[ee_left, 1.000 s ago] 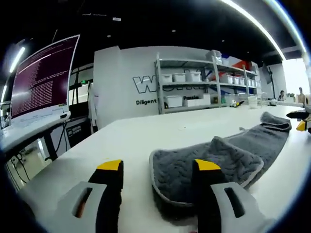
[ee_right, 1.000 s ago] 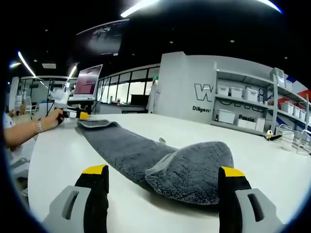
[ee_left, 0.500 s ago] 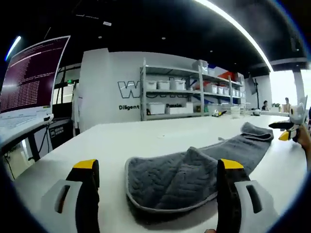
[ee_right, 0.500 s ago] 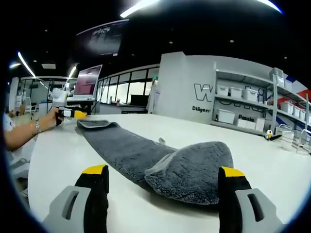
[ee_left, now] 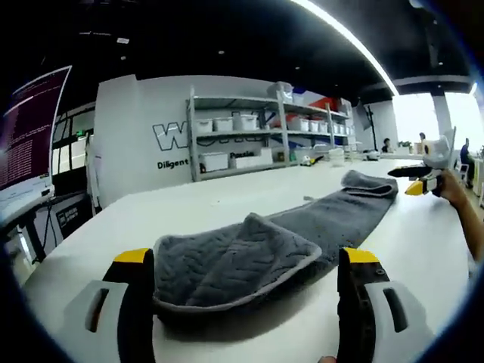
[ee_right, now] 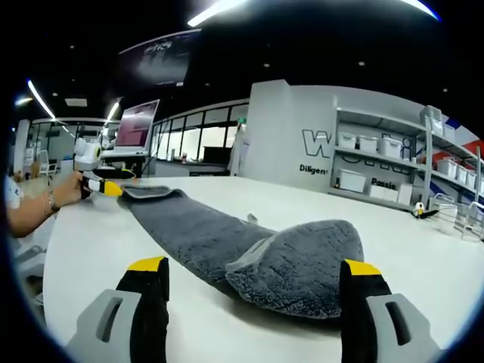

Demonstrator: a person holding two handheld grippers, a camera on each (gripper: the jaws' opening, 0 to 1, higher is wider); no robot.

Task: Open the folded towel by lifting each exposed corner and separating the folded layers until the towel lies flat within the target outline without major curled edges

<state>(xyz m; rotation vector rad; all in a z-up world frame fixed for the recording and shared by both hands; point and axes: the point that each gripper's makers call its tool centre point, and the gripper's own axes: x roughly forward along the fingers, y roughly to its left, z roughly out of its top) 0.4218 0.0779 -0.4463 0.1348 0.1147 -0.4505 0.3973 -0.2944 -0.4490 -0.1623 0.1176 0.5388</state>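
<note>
A long grey towel (ee_left: 333, 212) stretches across the white table (ee_left: 189, 208), each end folded back on itself. In the left gripper view, one folded end (ee_left: 227, 261) lies between the jaws of my open left gripper (ee_left: 246, 259), low over the table. My right gripper (ee_left: 414, 181) shows at the towel's far end, held by a hand (ee_left: 457, 193). In the right gripper view, the other folded end (ee_right: 302, 261) bulges between the wide-apart jaws of my right gripper (ee_right: 255, 266). The left gripper (ee_right: 102, 187) sits at the far end of the towel (ee_right: 189, 223).
Metal shelves (ee_left: 249, 136) with white bins stand against a lettered wall behind the table. A monitor (ee_left: 30, 144) stands at the left in the left gripper view, and another screen (ee_right: 136, 125) shows far off. The table's near edge (ee_right: 53, 257) curves at the left.
My left gripper's jaws have spread wider and now frame the towel's folded end; its view has swung round. In the right gripper view the left gripper dropped slightly. The right gripper stayed still.
</note>
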